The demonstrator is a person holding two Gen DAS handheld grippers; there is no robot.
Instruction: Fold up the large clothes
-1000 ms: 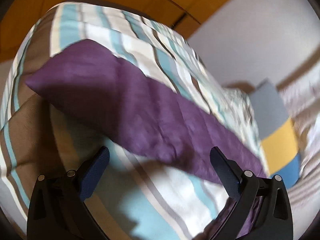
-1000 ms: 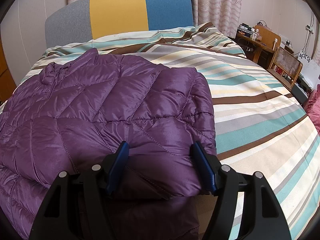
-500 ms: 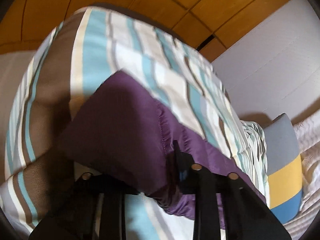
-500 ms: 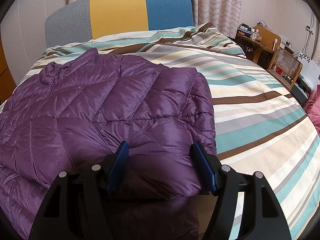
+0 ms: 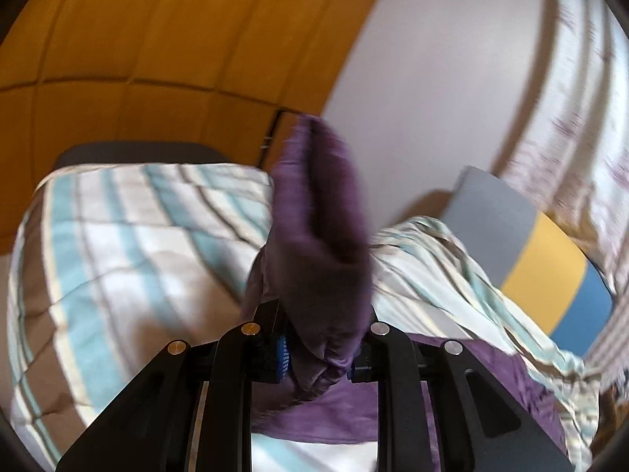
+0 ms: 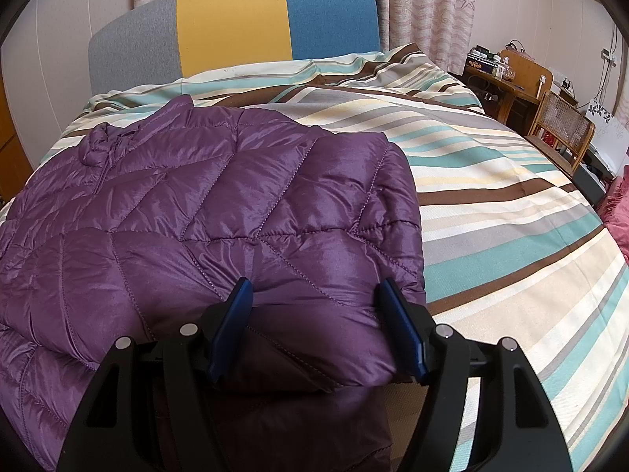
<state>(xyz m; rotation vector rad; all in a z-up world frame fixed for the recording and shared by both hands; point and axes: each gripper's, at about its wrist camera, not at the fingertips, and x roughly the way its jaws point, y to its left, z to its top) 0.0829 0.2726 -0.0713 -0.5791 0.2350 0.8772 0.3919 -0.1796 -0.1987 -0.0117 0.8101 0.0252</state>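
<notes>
A purple quilted jacket [image 6: 236, 196] lies spread on the striped bedcover [image 6: 511, 236], its right side folded over. My right gripper [image 6: 318, 306] stands open and points down at the jacket's near folded edge, which bulges between the two blue pads. In the left wrist view my left gripper [image 5: 320, 354] is shut on a part of the jacket [image 5: 318, 216], and the pinched purple cloth rises blurred above the bedcover [image 5: 118, 236]. Which part of the jacket that is, I cannot tell.
A grey, yellow and blue headboard [image 6: 236, 27] stands at the far end of the bed, with curtains behind it. A wooden desk [image 6: 511, 78] and a cane chair [image 6: 562, 126] sit at the right. Orange wooden panels [image 5: 157, 39] rise beyond the bed's left side.
My left gripper closed on the purple cloth and lifted it off the bedcover, rolling as it rose. The right gripper and the jacket under it have not moved.
</notes>
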